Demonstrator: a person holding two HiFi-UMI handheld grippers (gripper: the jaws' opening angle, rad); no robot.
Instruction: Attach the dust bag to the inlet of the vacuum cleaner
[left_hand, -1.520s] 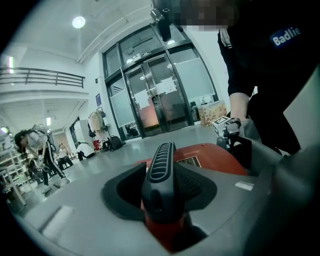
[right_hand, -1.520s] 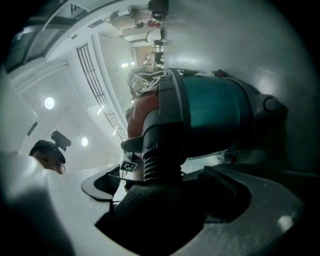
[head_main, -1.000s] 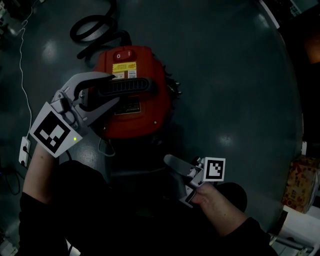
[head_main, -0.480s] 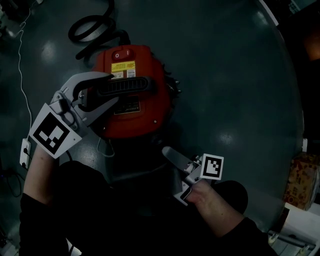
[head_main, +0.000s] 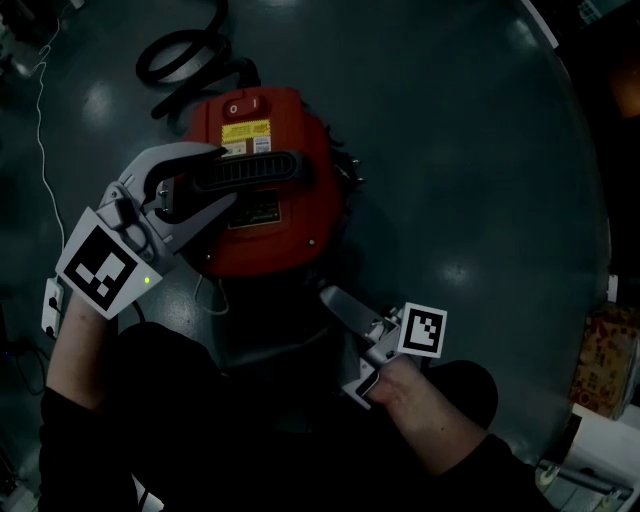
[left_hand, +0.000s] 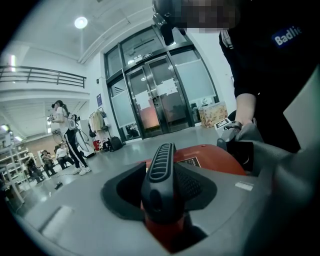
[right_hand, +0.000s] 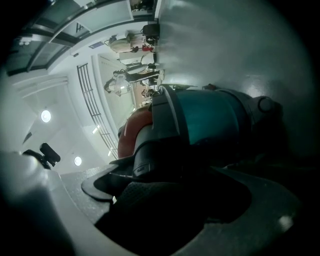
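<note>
- Grip on the vacuum cleaner (head_main: 265, 190) is unchanged. The left hand-held gripper (head_main: 215, 180) stays pinched on the black carry handle (head_main: 250, 172) of the red motor head, in the same spot as a second ago. In the left gripper view the ribbed handle sits squarely between the two pads.
- Movement belongs to the right hand-held gripper (head_main: 340, 342) alone. It has edged a little up and in toward the near side of the machine, and its upper jaw now lies just beside the red rim.
- Its jaws stand spread. The right gripper view looks along them at the side of the drum (right_hand: 210, 120), where a black fitting (right_hand: 150, 155) sits under the red head. That view is dark, so it may be a latch or the inlet itself; I cannot say which, nor whether a pad touches it.
- The vacuum cleaner stands on the grey floor (head_main: 450, 150), with its black hose (head_main: 180, 55) coiled just behind it.
- No dust bag shows in any view, so it is not yet in hand.
- My judgement is that the task is at an early stage: one gripper steadies the machine and the other closes in on the casing. Attaching the bag still lies ahead.
</note>
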